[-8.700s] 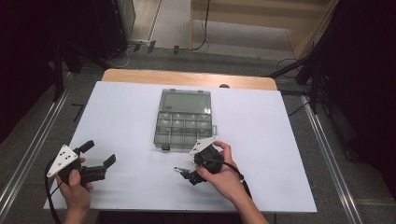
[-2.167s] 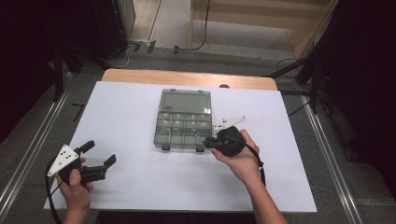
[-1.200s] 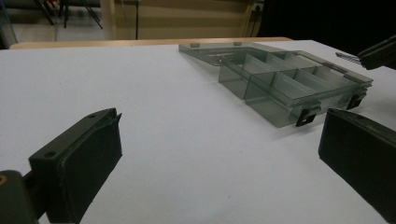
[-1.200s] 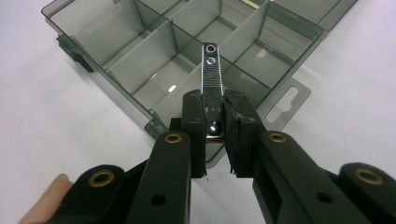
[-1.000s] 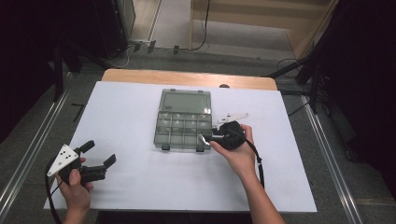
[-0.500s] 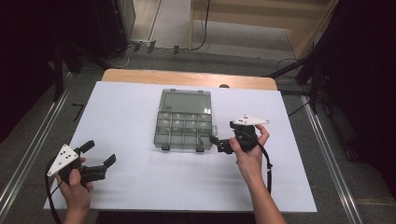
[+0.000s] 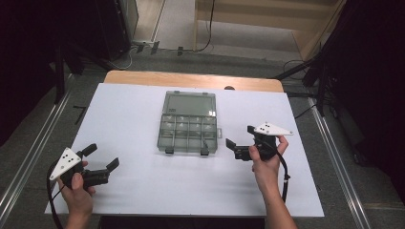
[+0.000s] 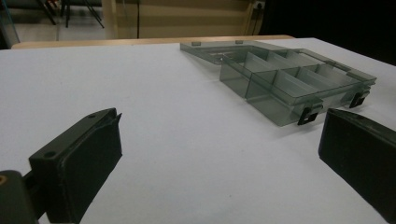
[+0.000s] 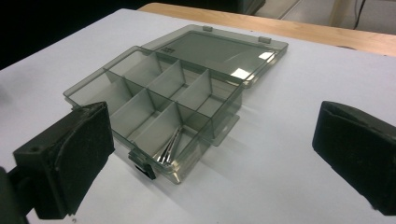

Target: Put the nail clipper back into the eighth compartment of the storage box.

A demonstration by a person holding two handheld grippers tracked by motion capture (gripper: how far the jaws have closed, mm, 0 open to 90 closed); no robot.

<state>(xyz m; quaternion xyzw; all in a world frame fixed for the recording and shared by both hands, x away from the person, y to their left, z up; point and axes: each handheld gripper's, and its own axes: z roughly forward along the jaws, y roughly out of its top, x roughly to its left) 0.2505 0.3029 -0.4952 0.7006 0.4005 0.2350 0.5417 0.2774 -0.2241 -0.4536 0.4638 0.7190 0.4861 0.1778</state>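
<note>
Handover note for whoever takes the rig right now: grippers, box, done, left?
Right gripper: open, empty, just right of the organizer box; its jaws have just been opening.
Left gripper: open, empty, near table corner.
Box: mid-table, lid flat open behind it.
Done: thin metal pieces lie in the near corner compartment.
Left: probably closing and latching the lid; other compartments look empty.

One smoky clear plastic compartment box (image 7: 188, 122), lid open; eight compartments; a few thin metal pins (image 9: 170, 145), count unclear; two black grippers.
</note>
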